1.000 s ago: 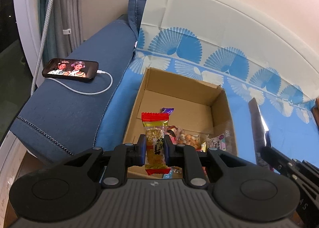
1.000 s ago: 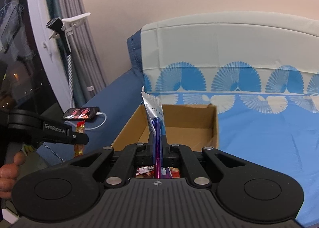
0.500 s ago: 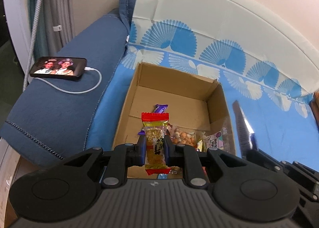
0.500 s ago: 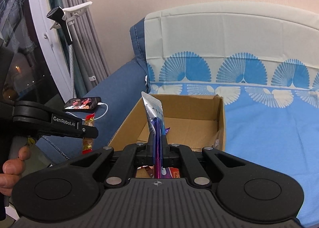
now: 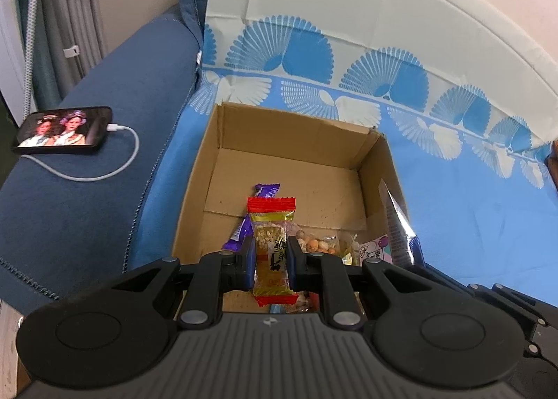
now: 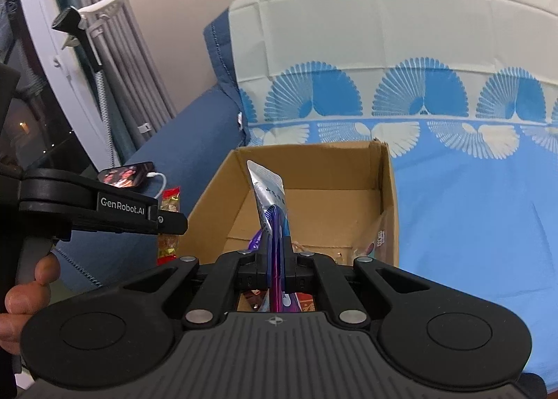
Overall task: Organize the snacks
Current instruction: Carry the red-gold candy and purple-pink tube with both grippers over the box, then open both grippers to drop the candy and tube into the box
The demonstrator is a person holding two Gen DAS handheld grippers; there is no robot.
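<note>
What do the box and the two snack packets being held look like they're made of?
Box: brown corrugated cardboard, matte, with creased flaps. Left packet: probably glossy clear plastic film with red crimped ends; its filling shows through. Right packet: silvery, likely metallised foil film; it glints.

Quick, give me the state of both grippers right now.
Left gripper: shut on the red-ended snack bar.
Right gripper: shut on the silver and purple sachet.

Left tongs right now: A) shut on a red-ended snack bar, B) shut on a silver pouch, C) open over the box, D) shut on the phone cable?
A: the left tongs are shut on the red-ended snack bar above the cardboard box; the silver pouch is in the right tongs.
</note>
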